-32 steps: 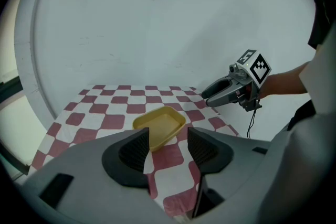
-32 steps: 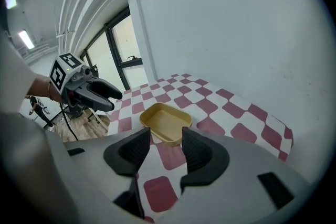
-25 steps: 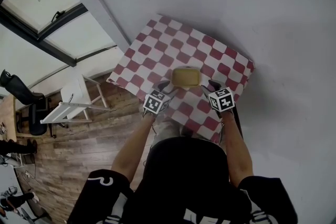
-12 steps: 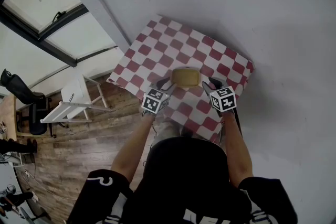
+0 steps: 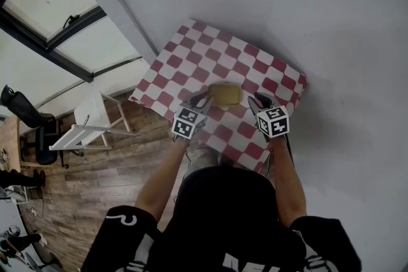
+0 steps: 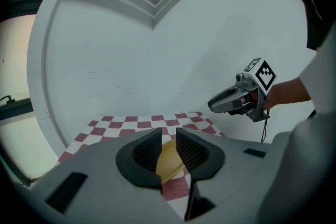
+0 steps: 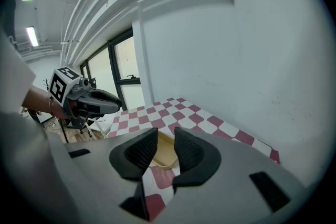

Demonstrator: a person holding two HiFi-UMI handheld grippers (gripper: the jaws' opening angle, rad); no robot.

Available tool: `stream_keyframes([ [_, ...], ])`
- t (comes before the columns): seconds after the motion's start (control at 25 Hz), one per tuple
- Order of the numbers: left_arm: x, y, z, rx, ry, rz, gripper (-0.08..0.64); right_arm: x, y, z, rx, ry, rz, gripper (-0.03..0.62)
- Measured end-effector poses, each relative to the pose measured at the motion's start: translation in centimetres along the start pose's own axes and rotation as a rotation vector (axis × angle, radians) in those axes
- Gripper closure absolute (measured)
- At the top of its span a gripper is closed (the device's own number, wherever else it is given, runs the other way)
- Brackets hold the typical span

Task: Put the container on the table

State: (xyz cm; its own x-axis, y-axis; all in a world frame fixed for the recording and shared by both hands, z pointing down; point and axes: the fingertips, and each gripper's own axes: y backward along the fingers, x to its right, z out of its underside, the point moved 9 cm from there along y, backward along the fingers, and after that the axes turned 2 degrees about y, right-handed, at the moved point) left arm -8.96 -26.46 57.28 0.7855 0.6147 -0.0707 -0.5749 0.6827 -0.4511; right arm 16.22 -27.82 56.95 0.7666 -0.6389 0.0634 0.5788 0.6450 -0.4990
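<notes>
One shallow yellow container [image 5: 225, 95], rectangular with rounded corners and smooth like plastic, lies flat near the middle of the single red-and-white checked table [image 5: 210, 48]. Your two grippers flank it, your left gripper [image 5: 203, 101] at its 8 o'clock and your right gripper [image 5: 260, 101] at its 4 o'clock. Each pair of ribbed black jaws has just been closing to a narrow gap and pinches nothing.

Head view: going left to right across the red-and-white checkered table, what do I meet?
Grey left tongs → shallow yellow plastic container → grey right tongs. Both tongs have just been closing, with nothing gripped between their jaws.
</notes>
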Motion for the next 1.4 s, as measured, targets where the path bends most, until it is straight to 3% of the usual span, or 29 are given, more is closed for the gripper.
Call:
stream_keyframes([
  [0.84, 0.5, 0.3, -0.6, 0.026, -0.001, 0.007, 0.502, -0.3, 1.1, -0.9, 0.041, 0.007, 0.008, 0.561],
  [1.4, 0.3, 0.8, -0.1, 0.053, 0.020, -0.005, 0.522, -0.5, 1.8, -0.7, 0.064, 0.017, 0.012, 0.578],
])
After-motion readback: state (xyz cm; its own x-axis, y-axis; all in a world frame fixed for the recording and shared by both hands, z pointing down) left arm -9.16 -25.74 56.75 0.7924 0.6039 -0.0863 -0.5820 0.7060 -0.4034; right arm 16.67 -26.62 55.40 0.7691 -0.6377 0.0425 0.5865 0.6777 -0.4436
